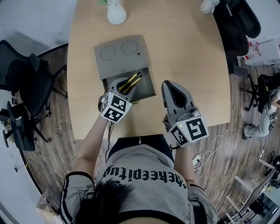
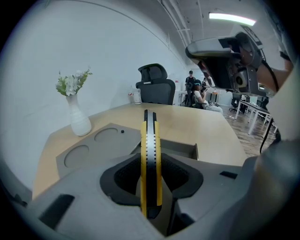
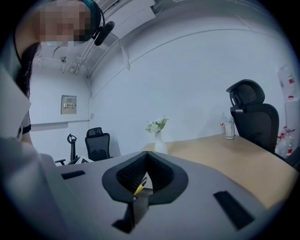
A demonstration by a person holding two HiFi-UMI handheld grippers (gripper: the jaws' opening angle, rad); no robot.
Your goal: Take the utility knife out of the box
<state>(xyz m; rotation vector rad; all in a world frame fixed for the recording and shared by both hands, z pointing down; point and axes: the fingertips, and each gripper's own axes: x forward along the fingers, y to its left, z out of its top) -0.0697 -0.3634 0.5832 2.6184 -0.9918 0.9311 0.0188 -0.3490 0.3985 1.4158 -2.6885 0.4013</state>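
A grey box (image 1: 121, 54) with two round recesses in its lid stands on the wooden table (image 1: 188, 57), its drawer (image 1: 148, 87) pulled open toward me. My left gripper (image 1: 126, 86) is shut on the yellow-and-black utility knife (image 1: 133, 79) and holds it over the open drawer. In the left gripper view the knife (image 2: 150, 159) stands on edge between the jaws and points ahead over the box (image 2: 93, 145). My right gripper (image 1: 169, 85) is shut with nothing in it, just right of the drawer and apart from the box. Its jaws (image 3: 146, 155) meet at their tips.
A white vase (image 1: 116, 13) with flowers stands behind the box at the table's far edge. Black office chairs (image 1: 238, 26) stand at the far right and at the left (image 1: 24, 74). A cable and plug (image 1: 203, 153) lie on the floor to my right.
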